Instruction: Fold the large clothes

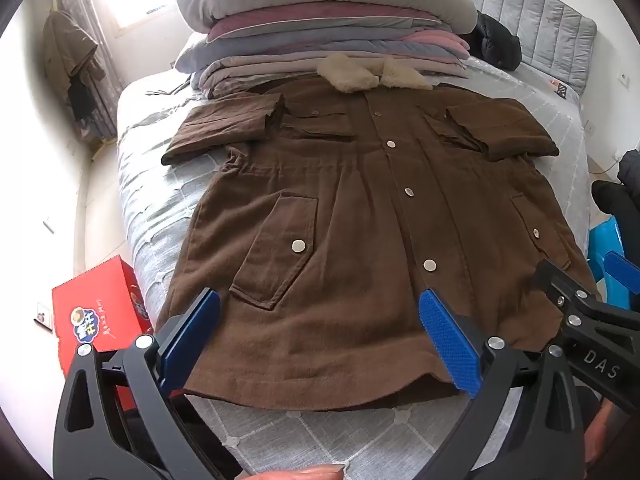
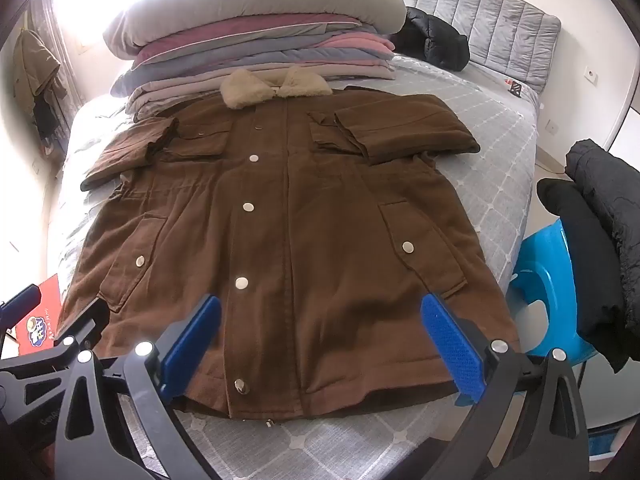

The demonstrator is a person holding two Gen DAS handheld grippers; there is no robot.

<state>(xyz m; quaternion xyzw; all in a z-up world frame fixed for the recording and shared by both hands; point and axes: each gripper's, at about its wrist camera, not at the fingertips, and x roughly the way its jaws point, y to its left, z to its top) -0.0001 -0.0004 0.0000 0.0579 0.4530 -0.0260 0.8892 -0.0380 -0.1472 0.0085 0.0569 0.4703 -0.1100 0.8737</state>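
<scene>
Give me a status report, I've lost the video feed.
Left gripper open, right gripper open, both above the hem. Brown coat flat on bed, sleeves folded in. Folded bedding stack touches the collar.

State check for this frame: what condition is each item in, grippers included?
Brown coat: flat on the bed, front up, snapped shut, both sleeves folded in across the chest.
Left hand-held gripper: open, holding nothing, over the hem.
Right hand-held gripper: open, holding nothing, over the hem.
Stack of bedding: folded, piled behind the collar.
Black jacket: crumpled by the headboard.
</scene>
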